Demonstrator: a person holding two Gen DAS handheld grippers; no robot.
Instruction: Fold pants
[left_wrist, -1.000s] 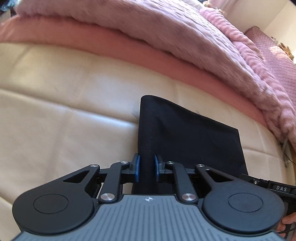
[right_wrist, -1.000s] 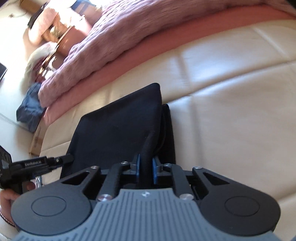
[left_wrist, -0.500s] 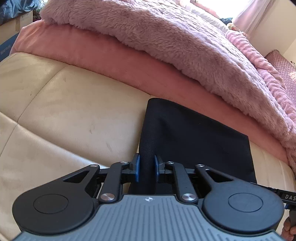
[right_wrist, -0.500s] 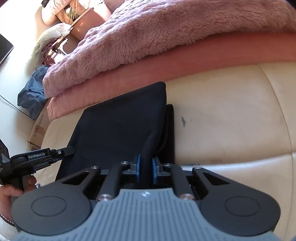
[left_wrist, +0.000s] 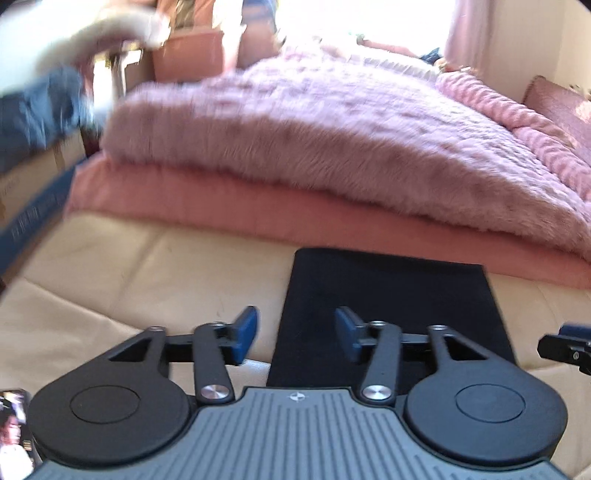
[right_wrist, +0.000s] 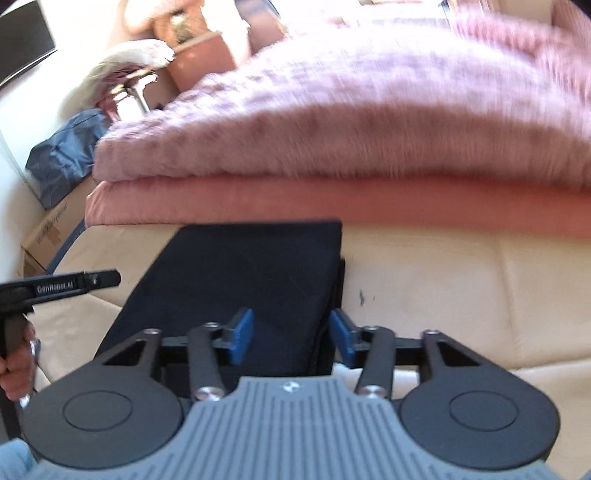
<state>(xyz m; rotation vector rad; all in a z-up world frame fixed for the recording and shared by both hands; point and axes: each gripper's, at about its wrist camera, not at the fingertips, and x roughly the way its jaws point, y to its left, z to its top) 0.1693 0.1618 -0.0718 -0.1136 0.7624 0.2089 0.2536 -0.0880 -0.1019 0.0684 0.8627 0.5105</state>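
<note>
The left gripper is standing wide, its jaws having just been opening; the blue pads are pressing on nothing, and the left edge of the folded black pants is lying below the gap. The right gripper is likewise spread, its jaws just opened too, its blue pads clear of the cloth, with the right edge of the pants running beneath them. The pants are lying flat as a dark rectangle on the cream leather cushion, the far edge reaching close to the pink bedspread. Farther back, a fluffy pink blanket is lying heaped on that bedspread. In the right wrist view the left gripper's body is showing at the left edge, gripped by the person's hand. A cardboard box and a blue-grey garment are sitting at the far left, blurred.
</note>
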